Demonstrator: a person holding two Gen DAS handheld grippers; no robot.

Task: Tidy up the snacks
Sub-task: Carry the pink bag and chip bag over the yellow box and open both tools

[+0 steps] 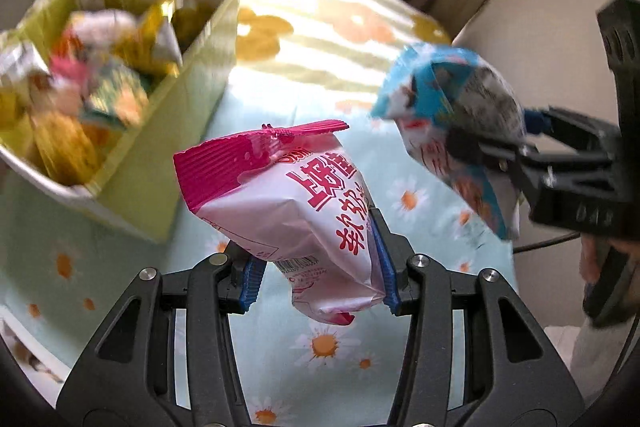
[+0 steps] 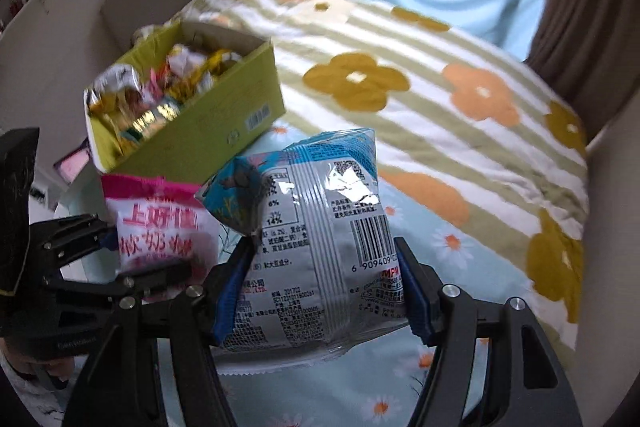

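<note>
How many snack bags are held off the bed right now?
2: the pink bag in the left gripper, the blue bag in the right gripper.

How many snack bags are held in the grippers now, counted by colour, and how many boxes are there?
Pink snack bag, held in left gripper: 1
Blue snack bag, held in right gripper: 1
Green box, full of snacks: 1
Total: 3
</note>
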